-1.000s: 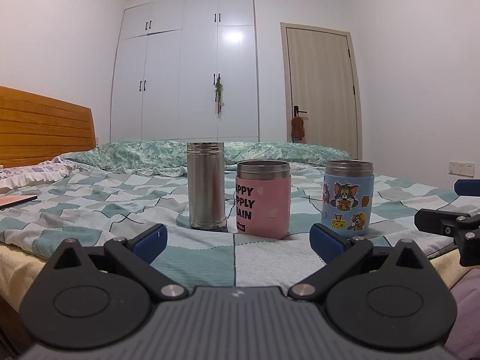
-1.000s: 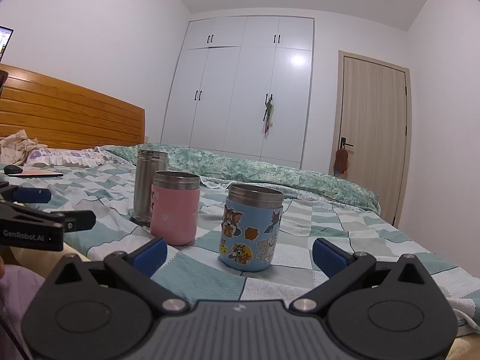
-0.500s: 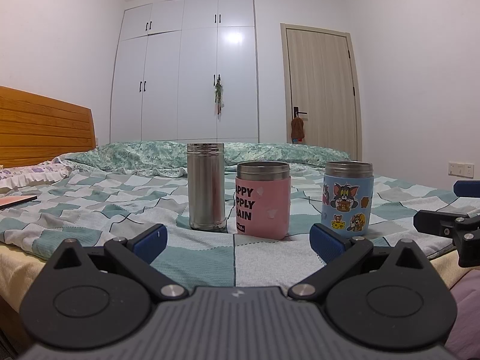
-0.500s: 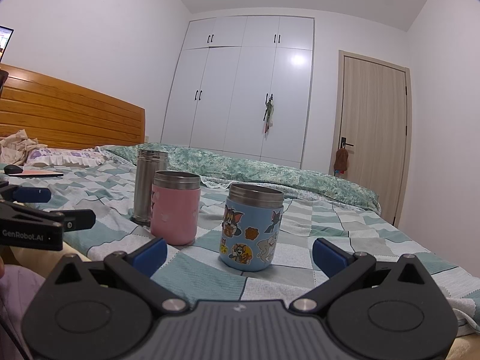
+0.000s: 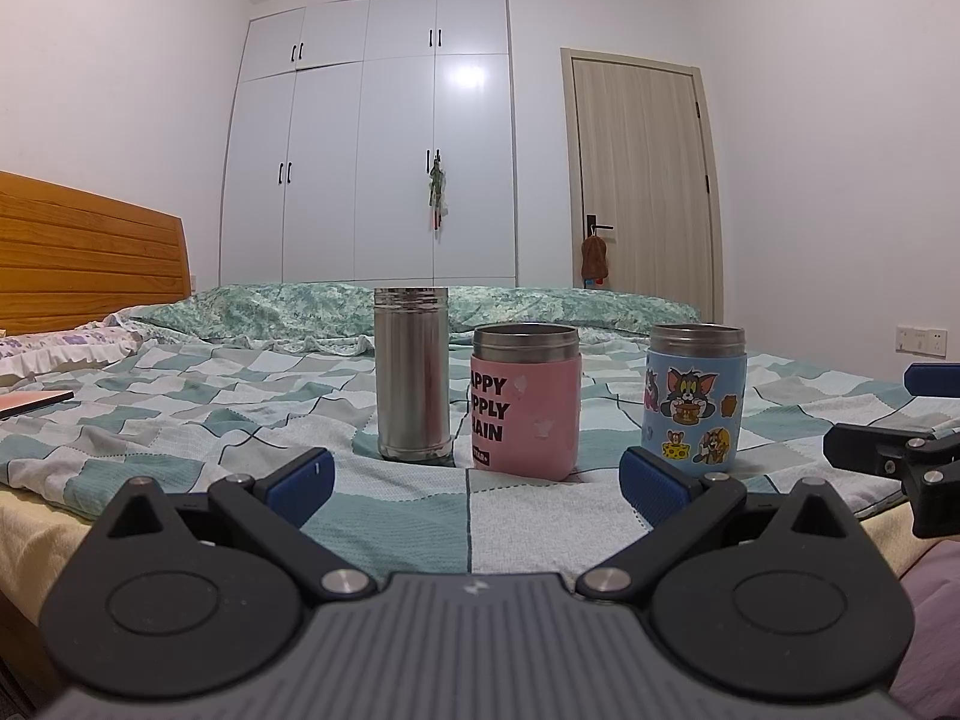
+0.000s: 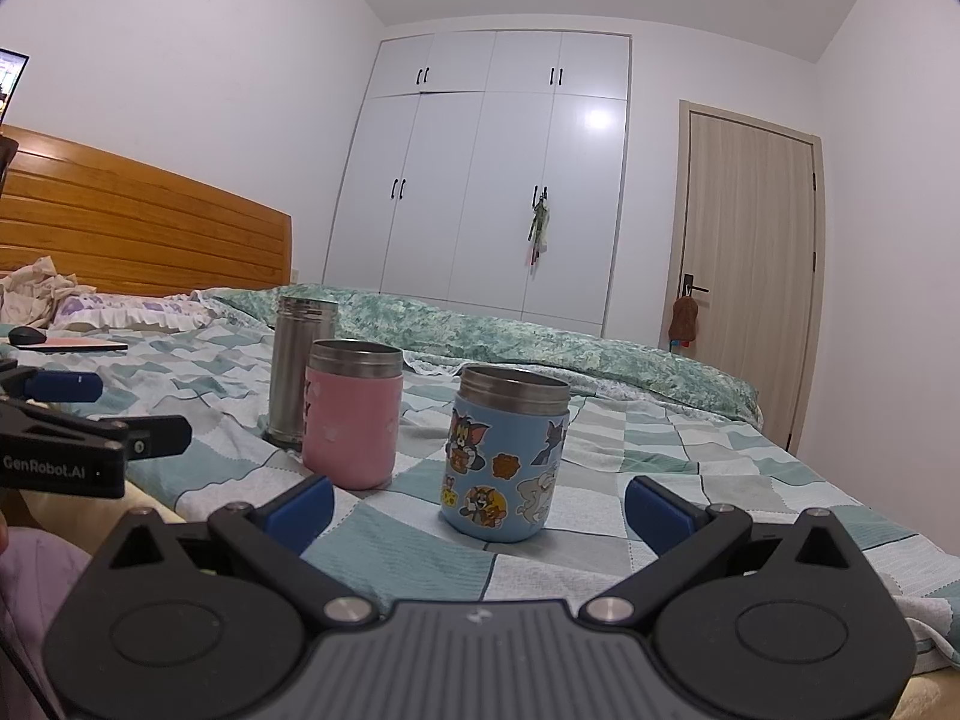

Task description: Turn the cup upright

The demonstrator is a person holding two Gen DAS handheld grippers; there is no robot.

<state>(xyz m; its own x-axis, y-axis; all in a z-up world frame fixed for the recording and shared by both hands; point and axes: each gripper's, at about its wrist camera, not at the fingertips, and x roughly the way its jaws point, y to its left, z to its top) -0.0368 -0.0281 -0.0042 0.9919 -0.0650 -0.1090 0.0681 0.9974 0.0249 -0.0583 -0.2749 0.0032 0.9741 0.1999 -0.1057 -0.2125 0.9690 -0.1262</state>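
Three cups (image 5: 525,399) standing mouth-up mid-frame on bed (image 5: 180,414); left gripper (image 5: 474,474), right gripper (image 6: 477,504) hovering, fingers spread wide, holding nothing; task looking done.

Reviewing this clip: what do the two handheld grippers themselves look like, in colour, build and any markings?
Both match: the left gripper and right gripper have matte black linkage arms with silver pivot pins, round black hubs, a ribbed grey body with a small white logo, and blue finger pads. Seen from the side in the right wrist view, the left gripper carries white "GenRobot.AI" lettering. No cables are visible.
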